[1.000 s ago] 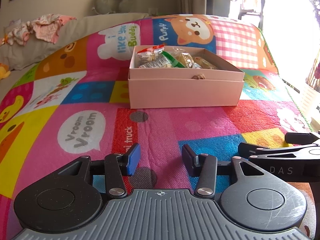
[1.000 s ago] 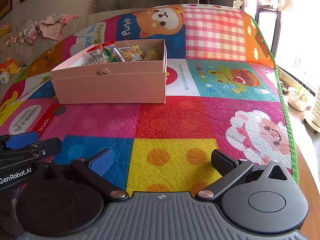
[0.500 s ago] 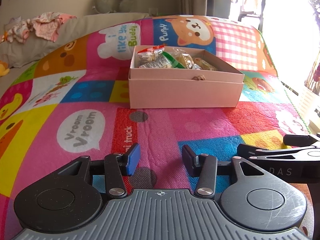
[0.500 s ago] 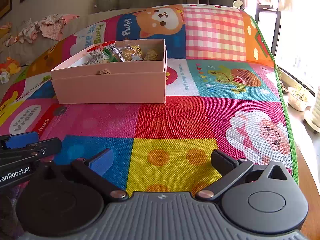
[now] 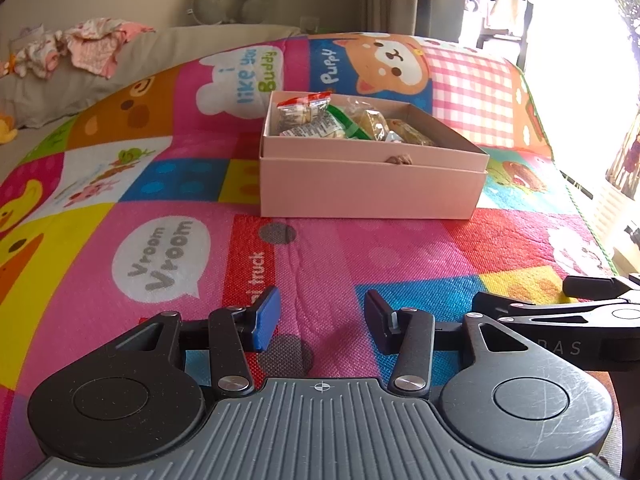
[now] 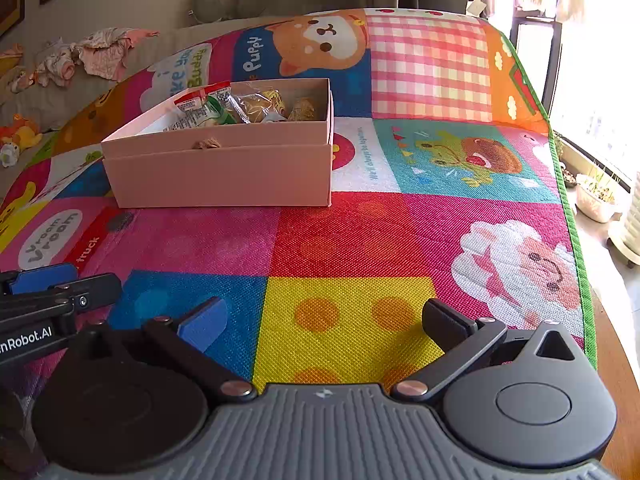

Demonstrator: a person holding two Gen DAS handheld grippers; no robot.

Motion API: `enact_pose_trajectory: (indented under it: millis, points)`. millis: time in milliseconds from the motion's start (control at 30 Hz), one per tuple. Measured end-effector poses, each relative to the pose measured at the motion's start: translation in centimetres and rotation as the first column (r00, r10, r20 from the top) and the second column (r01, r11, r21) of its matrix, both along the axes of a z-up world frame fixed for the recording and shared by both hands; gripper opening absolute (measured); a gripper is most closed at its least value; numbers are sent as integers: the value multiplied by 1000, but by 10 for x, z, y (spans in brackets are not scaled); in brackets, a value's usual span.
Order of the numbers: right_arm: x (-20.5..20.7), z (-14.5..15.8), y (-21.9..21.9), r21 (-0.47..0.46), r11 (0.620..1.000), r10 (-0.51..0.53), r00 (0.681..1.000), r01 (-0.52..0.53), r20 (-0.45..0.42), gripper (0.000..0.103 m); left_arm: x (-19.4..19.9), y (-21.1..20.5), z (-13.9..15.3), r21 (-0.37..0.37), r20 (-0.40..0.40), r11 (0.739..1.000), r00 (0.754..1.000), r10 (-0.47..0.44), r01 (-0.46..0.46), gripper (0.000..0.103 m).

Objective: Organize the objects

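One bright cartoon play mat (image 5: 160, 248) across the surface, clothes pile (image 5: 80, 46) at far left, sunlit window (image 6: 592, 80) at right. Pink box (image 5: 368, 188) mid-mat, wrapped snacks (image 5: 316, 122) inside. Left gripper (image 5: 320, 318) partly spread, holding nothing; right gripper (image 6: 320, 320) spread wide, equally bare, both near the mat.

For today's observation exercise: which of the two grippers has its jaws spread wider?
The right gripper: its jaws splay far apart over the yellow mat square, while the left gripper shows a narrower gap.
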State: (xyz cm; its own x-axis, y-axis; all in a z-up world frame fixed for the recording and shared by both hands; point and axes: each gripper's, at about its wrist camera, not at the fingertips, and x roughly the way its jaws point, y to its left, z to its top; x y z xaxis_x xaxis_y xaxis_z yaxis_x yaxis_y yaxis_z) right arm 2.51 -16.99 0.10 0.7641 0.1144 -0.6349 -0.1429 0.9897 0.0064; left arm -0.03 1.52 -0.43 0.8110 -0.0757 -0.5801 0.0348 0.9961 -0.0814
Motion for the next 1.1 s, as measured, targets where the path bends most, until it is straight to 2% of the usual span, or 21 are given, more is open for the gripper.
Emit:
enact_pose_trajectory:
  millis: [1100]
  points:
    - [1, 0, 1, 1, 1000, -1, 1000, 1, 0, 103, 1, -2, 0, 3, 0, 1000, 1000, 0, 0, 51]
